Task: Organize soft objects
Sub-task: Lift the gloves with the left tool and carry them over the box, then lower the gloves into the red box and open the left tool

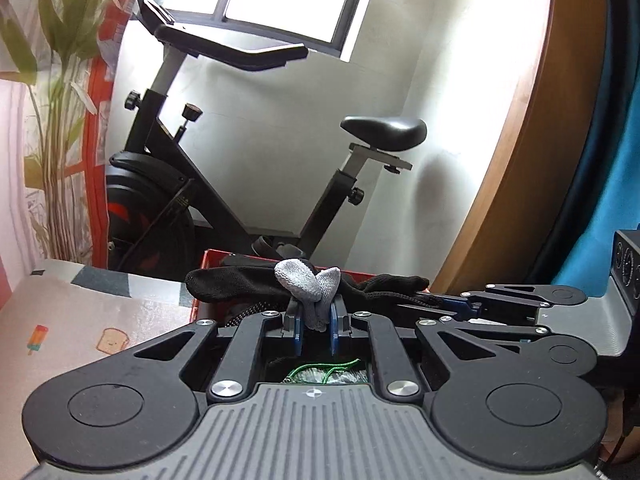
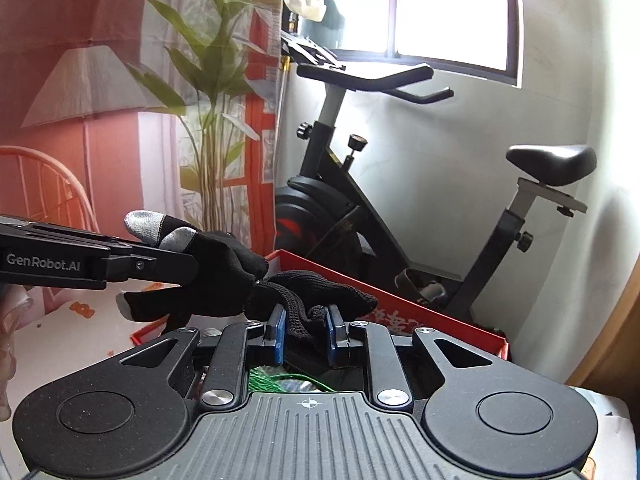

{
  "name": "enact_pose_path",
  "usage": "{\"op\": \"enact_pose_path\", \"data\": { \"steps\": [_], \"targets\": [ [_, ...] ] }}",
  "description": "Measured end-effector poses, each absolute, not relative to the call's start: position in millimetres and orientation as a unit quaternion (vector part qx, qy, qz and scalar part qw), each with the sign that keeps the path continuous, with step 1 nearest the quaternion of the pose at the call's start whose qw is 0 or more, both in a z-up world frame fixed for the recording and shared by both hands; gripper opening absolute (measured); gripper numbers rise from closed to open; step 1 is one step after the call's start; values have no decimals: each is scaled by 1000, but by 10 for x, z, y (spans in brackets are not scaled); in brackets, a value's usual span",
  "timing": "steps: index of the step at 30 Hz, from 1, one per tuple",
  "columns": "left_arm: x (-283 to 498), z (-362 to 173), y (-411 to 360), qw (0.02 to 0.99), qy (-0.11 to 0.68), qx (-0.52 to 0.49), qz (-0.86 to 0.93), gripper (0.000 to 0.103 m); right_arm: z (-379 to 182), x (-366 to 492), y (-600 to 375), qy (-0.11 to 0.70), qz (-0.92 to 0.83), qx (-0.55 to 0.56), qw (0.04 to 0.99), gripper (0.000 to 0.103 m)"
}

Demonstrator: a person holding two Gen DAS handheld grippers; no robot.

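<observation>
1. Left wrist view: my left gripper point(image 1: 314, 318) is pinching the grey fingertips of the black glove point(image 1: 240, 284), which hangs above the red box point(image 1: 208, 258). The hold is only on those tips, so I judge a tug could slide them out of the pads. My right gripper point(image 1: 460, 307) comes in from the right, closed on the glove's other end.

2. Right wrist view: my right gripper point(image 2: 306, 332) is pressed together on the glove's point(image 2: 224, 272) knitted cuff. The glove spans between both tools over the box point(image 2: 400, 312). My left gripper point(image 2: 188, 270) holds the finger end at the left.

3. Risks, as I see them: pulling the two ends apart could stretch the knit or strip one grip. If either side slips, the glove would swing and might drop outside the box. Green cord point(image 2: 276, 384) lies in the box below and could snag a dangling end.
</observation>
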State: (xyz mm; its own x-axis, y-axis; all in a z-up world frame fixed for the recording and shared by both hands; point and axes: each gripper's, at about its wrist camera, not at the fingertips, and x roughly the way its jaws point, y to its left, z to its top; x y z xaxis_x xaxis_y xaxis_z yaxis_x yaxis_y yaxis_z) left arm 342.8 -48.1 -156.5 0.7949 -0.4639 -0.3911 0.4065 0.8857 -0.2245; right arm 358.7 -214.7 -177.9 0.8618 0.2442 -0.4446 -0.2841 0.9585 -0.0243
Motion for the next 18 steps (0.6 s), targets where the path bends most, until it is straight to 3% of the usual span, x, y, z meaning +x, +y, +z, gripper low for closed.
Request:
{"op": "enact_pose_path", "data": {
  "steps": [18],
  "targets": [
    [4058,-2232,-935,915,333,-15,-226,17,-2608,4157,-2476,348,59,-30,935,17]
  ]
}}
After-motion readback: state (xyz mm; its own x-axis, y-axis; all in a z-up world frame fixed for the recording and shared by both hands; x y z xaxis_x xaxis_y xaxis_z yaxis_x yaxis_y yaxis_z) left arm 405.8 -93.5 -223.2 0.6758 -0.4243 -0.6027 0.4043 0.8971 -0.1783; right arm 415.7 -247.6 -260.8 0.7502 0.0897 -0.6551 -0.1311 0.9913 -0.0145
